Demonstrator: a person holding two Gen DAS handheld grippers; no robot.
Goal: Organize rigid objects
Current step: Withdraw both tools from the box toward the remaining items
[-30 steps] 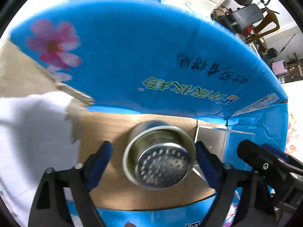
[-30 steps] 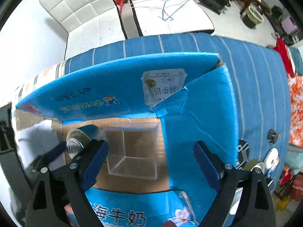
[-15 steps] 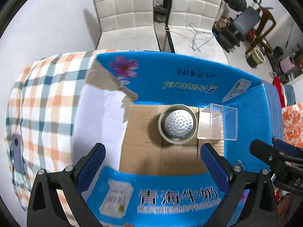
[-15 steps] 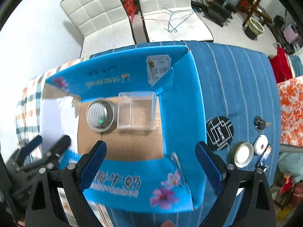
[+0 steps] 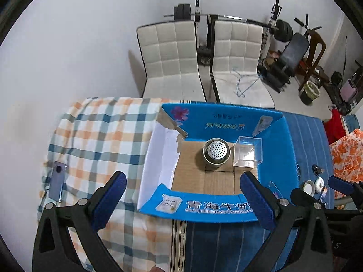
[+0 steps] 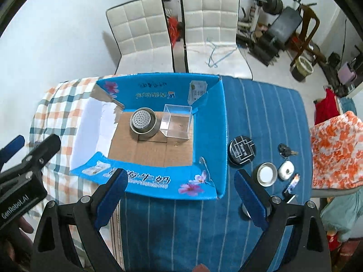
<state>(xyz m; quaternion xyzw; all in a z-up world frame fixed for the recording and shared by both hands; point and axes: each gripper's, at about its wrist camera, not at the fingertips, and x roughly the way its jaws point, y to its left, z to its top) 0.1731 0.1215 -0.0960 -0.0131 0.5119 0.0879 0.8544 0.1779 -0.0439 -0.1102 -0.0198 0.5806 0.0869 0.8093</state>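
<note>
An open blue cardboard box (image 5: pixel 288 154) (image 6: pixel 211 131) stands on the table. Inside, at its far side, a round metal strainer cup (image 5: pixel 216 152) (image 6: pixel 143 123) stands next to a clear plastic box (image 5: pixel 247 155) (image 6: pixel 177 124). My left gripper (image 5: pixel 181 200) is open and empty, high above the box's near wall. My right gripper (image 6: pixel 179 192) is open and empty, above the box's near right corner. On the blue cloth right of the box lie a black round lid (image 6: pixel 241 150), a metal lid (image 6: pixel 265 174), a white round piece (image 6: pixel 286 170) and keys (image 6: pixel 285 150).
A phone (image 5: pixel 57 182) lies on the checked cloth at the left. Two white chairs (image 5: pixel 172 61) stand behind the table. Gym gear and a bin (image 6: pixel 302 66) fill the far right. An orange flowered cloth (image 6: pixel 335 149) lies at the table's right edge.
Both grippers have pulled up and back out of the box, empty. The strainer cup and the clear box stay on the box floor.
</note>
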